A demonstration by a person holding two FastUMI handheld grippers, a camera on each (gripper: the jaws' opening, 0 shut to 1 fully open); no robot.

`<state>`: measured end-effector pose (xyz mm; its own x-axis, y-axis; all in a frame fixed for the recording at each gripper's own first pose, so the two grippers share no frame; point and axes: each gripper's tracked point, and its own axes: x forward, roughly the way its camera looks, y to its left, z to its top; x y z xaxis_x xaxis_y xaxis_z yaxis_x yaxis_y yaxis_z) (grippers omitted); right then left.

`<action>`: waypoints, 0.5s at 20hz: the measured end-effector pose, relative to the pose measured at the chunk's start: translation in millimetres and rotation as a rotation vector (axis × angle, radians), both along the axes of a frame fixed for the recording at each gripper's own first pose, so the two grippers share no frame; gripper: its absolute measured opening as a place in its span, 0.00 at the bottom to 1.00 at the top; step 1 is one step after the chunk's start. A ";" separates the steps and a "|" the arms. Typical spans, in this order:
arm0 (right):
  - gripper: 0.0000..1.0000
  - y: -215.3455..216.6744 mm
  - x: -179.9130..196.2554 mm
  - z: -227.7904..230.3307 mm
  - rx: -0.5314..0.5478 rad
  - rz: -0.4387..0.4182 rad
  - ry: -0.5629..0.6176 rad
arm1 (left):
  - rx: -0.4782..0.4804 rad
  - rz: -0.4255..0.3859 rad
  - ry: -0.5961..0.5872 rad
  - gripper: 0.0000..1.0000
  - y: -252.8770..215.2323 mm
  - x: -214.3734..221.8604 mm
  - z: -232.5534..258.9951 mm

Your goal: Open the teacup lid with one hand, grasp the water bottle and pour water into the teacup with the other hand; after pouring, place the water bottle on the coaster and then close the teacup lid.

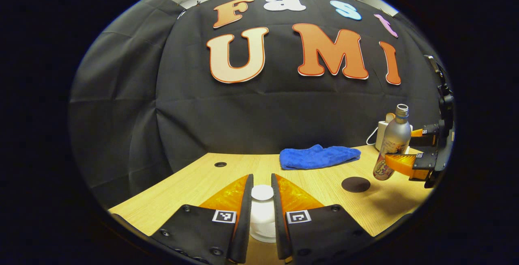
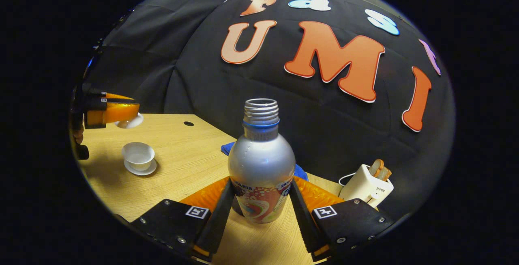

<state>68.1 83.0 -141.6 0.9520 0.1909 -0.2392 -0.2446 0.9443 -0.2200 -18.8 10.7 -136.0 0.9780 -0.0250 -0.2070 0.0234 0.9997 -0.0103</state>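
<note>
Holding the teacup lid (image 1: 262, 212) between my left gripper (image 1: 262, 200) fingers, I see it in the left gripper view as a white knobbed piece pinched from both sides, its lower edge cut off by the fingers. Far to the right, my right gripper (image 1: 405, 151) clasps the water bottle (image 1: 393, 143), which stands nearly upright with its mouth uncapped. The dark round coaster (image 1: 355, 184) lies on the table (image 1: 194, 184) just beside the bottle's foot, nearer to me. A blue cloth (image 1: 316, 156) lies behind it, and a white toaster (image 1: 382, 133) is mostly hidden by the bottle.

In the right gripper view, my right gripper (image 2: 261, 204) is closed narrowly on the water bottle (image 2: 261, 167) at its lower body; I cannot tell whether the base is touching the table (image 2: 182, 163) or just off it. The open teacup (image 2: 138, 154) sits on its saucer (image 2: 140, 169) well to the left and slightly ahead. Above it my left gripper (image 2: 117, 113) carries the teacup lid (image 2: 129, 121), off the cup.

I judge the pour turns on carrying the bottle leftward to the teacup, then tipping its long axis toward the rim. Whether the cup holds water is too small to make out. The toaster (image 2: 367, 186) stands at right with bread in it.
</note>
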 end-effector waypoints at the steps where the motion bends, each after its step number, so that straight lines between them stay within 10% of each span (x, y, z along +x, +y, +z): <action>1: 0.79 -3.0 -0.9 -0.6 0.014 -0.002 0.005 | -0.005 -0.004 0.010 0.31 -2.4 0.8 -5.4; 10: 0.79 -21.4 3.6 -0.7 0.113 -0.034 0.018 | -0.017 -0.021 0.115 0.31 -14.8 3.0 -47.8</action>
